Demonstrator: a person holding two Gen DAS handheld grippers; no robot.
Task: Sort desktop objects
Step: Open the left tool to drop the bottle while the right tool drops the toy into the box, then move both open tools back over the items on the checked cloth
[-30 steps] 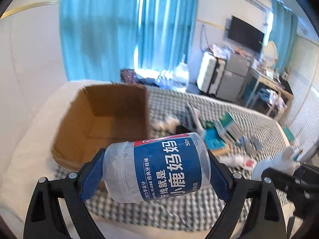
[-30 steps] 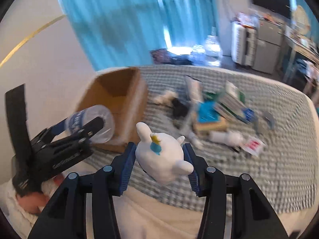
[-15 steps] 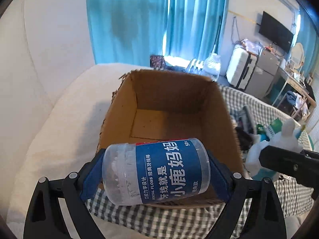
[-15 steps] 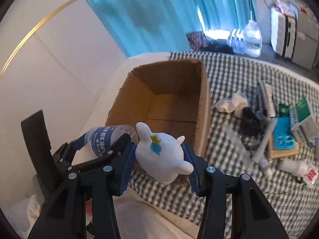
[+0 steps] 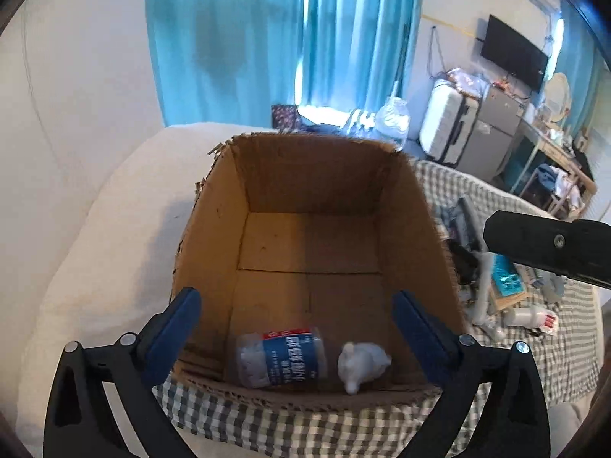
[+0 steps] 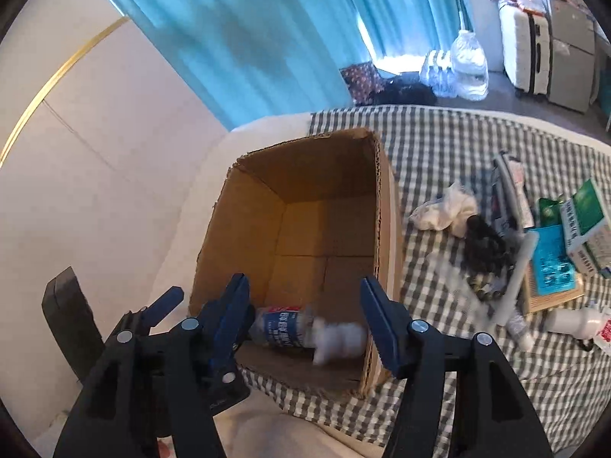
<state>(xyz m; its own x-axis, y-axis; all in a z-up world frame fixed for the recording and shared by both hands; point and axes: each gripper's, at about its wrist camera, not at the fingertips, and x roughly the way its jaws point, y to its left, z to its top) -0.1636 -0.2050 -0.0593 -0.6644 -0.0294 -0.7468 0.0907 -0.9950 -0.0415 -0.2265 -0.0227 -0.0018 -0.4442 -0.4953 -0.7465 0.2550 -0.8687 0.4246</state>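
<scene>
While both jaws gape empty | floss jar [image 5: 280,358] touches white toy [image 5: 361,362] in cardboard box [image 5: 214,206] | clutter [image 6: 508,236] right.

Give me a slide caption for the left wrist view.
Open left gripper above the cardboard box, where the dental floss jar and white toy lie.

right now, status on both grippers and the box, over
Left gripper and right gripper: jaws just opened, nothing between them. Floss jar and white toy lying in the cardboard box. Nothing in the way above it.
</scene>
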